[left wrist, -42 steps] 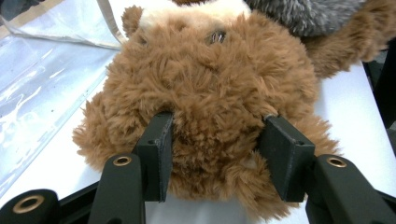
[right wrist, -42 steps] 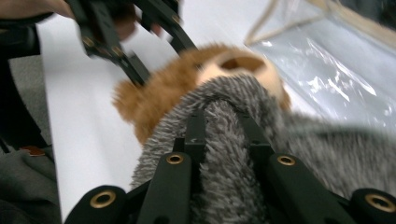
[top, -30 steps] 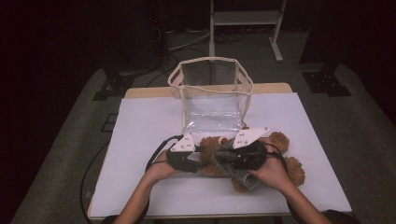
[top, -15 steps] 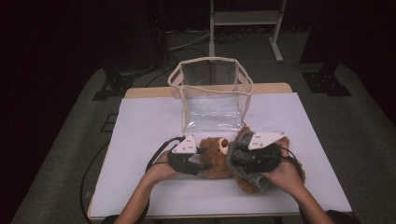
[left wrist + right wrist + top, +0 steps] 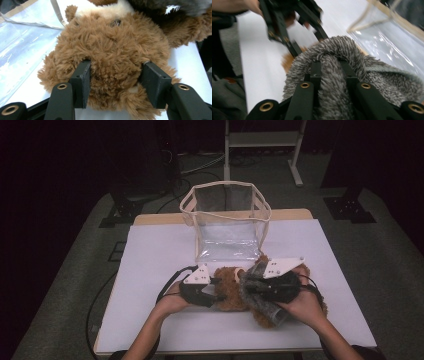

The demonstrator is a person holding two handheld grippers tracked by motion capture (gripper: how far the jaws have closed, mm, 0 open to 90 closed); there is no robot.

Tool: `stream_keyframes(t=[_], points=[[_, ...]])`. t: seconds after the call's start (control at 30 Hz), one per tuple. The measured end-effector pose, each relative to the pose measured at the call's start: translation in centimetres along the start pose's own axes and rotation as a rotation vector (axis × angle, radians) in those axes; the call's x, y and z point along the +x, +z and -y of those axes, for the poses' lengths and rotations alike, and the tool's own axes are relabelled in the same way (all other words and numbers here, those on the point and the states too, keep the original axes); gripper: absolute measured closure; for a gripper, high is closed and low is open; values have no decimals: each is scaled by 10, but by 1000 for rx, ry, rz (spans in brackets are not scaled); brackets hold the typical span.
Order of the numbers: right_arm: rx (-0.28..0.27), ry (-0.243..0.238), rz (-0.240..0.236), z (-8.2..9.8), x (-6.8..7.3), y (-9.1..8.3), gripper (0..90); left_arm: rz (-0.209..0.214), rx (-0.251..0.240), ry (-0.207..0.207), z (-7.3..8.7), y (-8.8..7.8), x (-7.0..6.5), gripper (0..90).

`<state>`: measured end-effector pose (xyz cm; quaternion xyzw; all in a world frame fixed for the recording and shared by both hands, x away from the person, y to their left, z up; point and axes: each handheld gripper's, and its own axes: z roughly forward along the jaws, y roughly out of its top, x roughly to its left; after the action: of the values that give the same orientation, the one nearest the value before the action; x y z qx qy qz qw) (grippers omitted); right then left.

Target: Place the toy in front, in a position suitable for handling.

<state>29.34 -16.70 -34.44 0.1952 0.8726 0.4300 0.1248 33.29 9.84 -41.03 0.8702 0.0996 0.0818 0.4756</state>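
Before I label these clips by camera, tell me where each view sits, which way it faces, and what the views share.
High view: above the person's side of the table, looking forward and down; forearms, both hands, left tongs and right tongs show.
Left gripper view: rides the left tongs, looking along jaws pressed into the brown teddy bear.
Right gripper view: rides the right tongs, jaws pinching the grey plush cloth; the other tongs show beyond.
Shared: all three show the clear bag.
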Motion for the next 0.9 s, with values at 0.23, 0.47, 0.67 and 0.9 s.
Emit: stream_keyframes(t=[0.23,0.47,0.67,0.9], points=[[20,-51,-67,-15,10,36,757,0,3,4,2,0,-2,450],[51,-50,-51,3,9,28,758,-47,2,-37,4,-7,8,312],[77,-61,-42,3,11,21,758,7,-3,-33,6,-1,4,427],[67,-79,-61,-26,10,49,762,27,-3,7,7,1,-2,453]])
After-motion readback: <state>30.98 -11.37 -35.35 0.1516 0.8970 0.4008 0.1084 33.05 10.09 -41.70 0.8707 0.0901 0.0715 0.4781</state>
